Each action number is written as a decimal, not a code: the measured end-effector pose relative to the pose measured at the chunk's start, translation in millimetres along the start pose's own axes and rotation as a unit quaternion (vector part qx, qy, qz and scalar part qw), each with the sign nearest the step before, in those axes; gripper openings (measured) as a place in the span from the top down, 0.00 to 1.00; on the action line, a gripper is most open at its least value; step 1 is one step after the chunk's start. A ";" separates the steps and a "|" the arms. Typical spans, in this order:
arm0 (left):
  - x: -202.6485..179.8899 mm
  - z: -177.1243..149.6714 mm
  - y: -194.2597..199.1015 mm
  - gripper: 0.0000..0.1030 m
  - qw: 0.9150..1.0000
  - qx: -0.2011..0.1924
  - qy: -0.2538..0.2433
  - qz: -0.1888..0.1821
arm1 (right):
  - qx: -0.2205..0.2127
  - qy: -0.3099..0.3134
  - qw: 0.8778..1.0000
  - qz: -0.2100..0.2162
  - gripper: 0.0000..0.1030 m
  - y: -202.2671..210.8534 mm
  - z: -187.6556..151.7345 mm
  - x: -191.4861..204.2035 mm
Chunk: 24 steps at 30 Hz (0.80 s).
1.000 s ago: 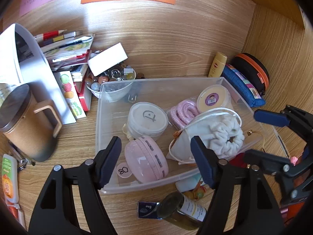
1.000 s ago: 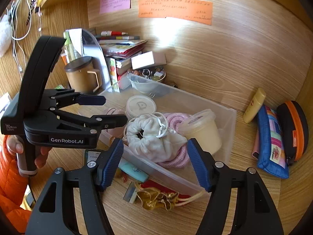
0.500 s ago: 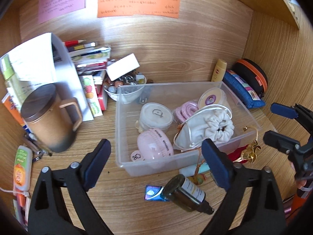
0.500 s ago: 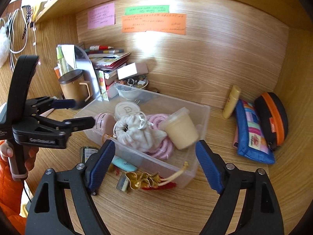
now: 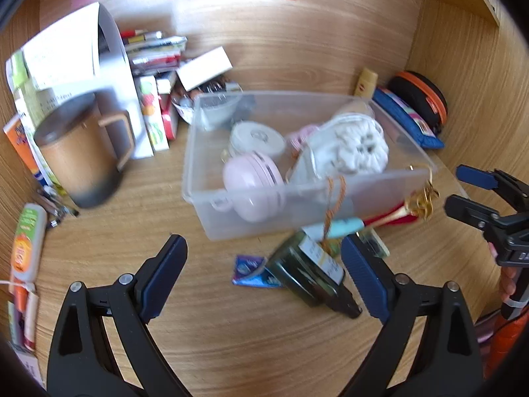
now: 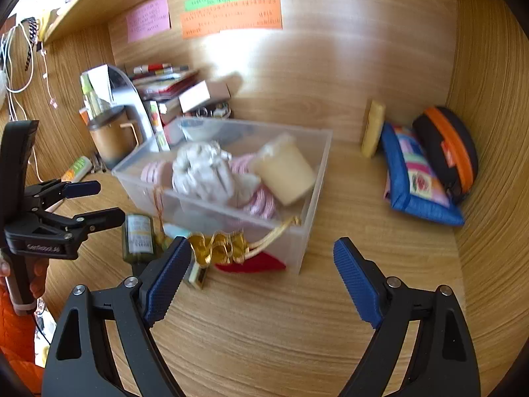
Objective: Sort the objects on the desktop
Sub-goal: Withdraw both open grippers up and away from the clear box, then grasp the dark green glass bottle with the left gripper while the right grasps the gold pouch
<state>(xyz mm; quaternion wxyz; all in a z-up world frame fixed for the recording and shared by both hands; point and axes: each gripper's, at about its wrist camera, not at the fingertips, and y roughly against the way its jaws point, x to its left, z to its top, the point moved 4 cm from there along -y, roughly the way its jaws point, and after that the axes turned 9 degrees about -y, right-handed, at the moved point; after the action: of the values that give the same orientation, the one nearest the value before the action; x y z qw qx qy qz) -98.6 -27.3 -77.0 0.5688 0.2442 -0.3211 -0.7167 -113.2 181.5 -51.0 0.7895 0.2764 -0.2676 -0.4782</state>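
Observation:
A clear plastic bin (image 5: 297, 205) (image 6: 307, 231) stands mid-desk. It holds a white drawstring pouch (image 5: 347, 149) (image 6: 201, 172), a pink round case (image 5: 254, 178), a white round tin (image 5: 256, 137), pink coiled cord (image 6: 261, 201) and a cream jar (image 6: 284, 172). In front of it lie a dark green bottle (image 5: 307, 271) (image 6: 137, 238), a gold-and-red ornament (image 6: 224, 248) (image 5: 420, 201) and a blue sachet (image 5: 248, 269). My left gripper (image 5: 263, 278) is open and empty, near the bottle. My right gripper (image 6: 261, 278) is open and empty, before the bin's near corner.
A brown lidded mug (image 5: 79, 158), a stack of books (image 5: 155, 66) and a bowl of small items (image 5: 211, 89) stand at the back left. A yellow tube (image 6: 373, 129), a blue pouch (image 6: 416, 178) and a black-orange case (image 6: 446, 149) lie at the right wall.
Both grippers have pulled back and away from the bin and now sit lower over the desk. Both stay open and empty.

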 end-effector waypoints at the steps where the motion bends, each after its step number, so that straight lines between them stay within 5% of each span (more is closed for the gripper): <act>1: -2.6 -2.7 -1.6 0.08 1.000 0.004 -0.001 -0.003 | 0.006 -0.003 1.000 0.000 0.16 -3.7 -3.7 -0.7; 24: -21.5 -22.5 -33.1 0.08 0.999 0.028 -0.011 -0.020 | 0.061 -0.047 0.997 0.024 0.16 -56.0 -25.6 11.4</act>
<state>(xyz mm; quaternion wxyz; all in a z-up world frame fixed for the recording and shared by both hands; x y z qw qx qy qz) -99.3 -5.6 -116.9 0.5436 0.2584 -0.3426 -0.7213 -125.1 153.9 -105.9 0.7690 0.2949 -0.3390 -0.4546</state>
